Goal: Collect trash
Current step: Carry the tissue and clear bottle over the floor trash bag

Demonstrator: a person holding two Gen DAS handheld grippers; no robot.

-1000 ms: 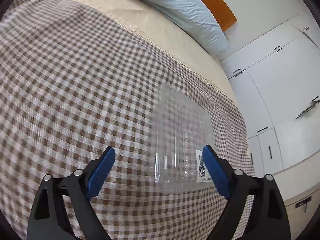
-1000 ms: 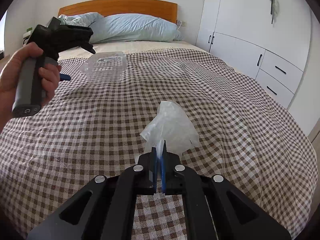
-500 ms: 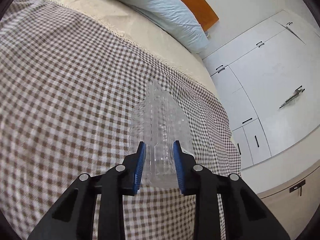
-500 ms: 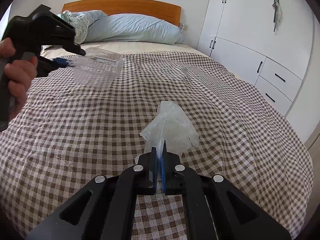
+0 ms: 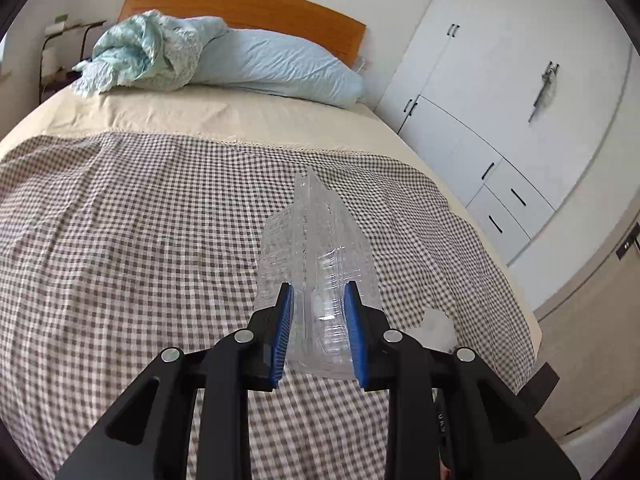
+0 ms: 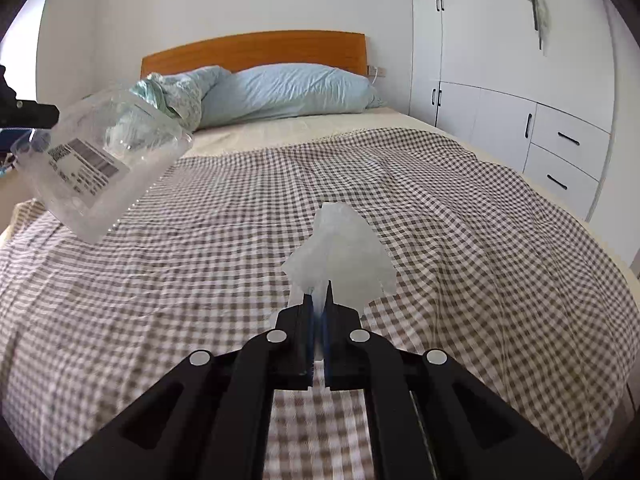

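My left gripper (image 5: pixel 319 294) is shut on a clear plastic clamshell box (image 5: pixel 316 248) and holds it in the air above the checked bedspread (image 5: pixel 140 240). The box also shows at the left of the right wrist view (image 6: pixel 104 164), tilted, with a barcode label. My right gripper (image 6: pixel 319 288) is shut on a crumpled clear plastic bag (image 6: pixel 340 252) and holds it above the bedspread (image 6: pixel 440 220). The bag shows as a small white scrap in the left wrist view (image 5: pixel 438 330).
Blue pillows (image 5: pixel 276 68) and a bunched green cloth (image 5: pixel 140 56) lie at the wooden headboard (image 6: pixel 256 50). White wardrobes and drawers (image 6: pixel 540 128) stand along the right of the bed. A shelf (image 5: pixel 60 60) stands at the bed's far left.
My left gripper closed on the clamshell box and lifted it off the bedspread, tilting upward toward the headboard. My right gripper kept its hold on the plastic bag and rose a little.
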